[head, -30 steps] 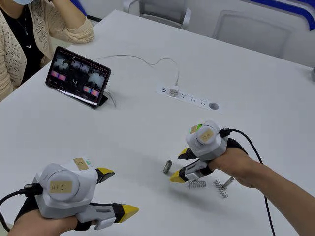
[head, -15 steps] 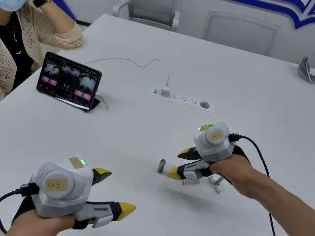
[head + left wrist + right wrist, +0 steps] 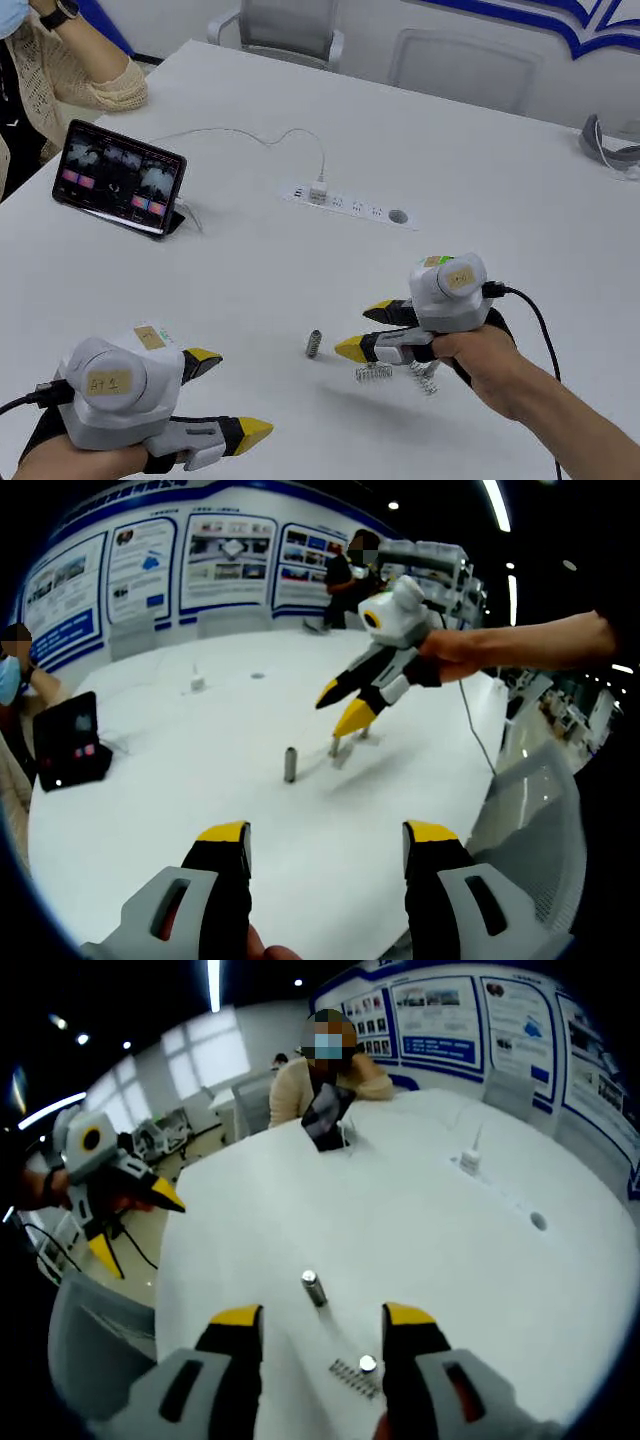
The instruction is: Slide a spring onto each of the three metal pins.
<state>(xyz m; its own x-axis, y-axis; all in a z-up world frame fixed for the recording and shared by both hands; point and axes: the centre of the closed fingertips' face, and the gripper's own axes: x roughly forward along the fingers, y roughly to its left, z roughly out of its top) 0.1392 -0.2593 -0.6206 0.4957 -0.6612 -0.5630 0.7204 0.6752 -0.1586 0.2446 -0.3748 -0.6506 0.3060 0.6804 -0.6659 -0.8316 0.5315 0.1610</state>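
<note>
White table (image 3: pixel 300 250) spreads out wide in front of you, smooth and a bit shiny. Far to your left a tablet (image 3: pixel 120 180) leans on its stand with the screen lit. A person's knitted sleeve (image 3: pixel 100 85) rests at the table's edge behind it. A white power strip (image 3: pixel 345 205) lies near the middle, and a thin cable (image 3: pixel 321 160) loops from it toward the tablet. Grey chairs (image 3: pixel 275 30) stand along the far side, in front of a pale wall with blue trim. In the left gripper view, posters (image 3: pixel 230 555) hang on the wall and long lights (image 3: pixel 495 505) shine on the dark ceiling. Your left gripper (image 3: pixel 232 393) hangs by the near edge with its jaws spread wide, holding nothing. Your right gripper (image 3: pixel 363 328) is spread apart too and holds nothing. One pin (image 3: pixel 314 343) stands upright on the table, just beside the right gripper's tips. A spring (image 3: pixel 373 372) lies flat under that gripper. A second spring (image 3: pixel 427 380) shows near it, partly hidden behind the gripper.
</note>
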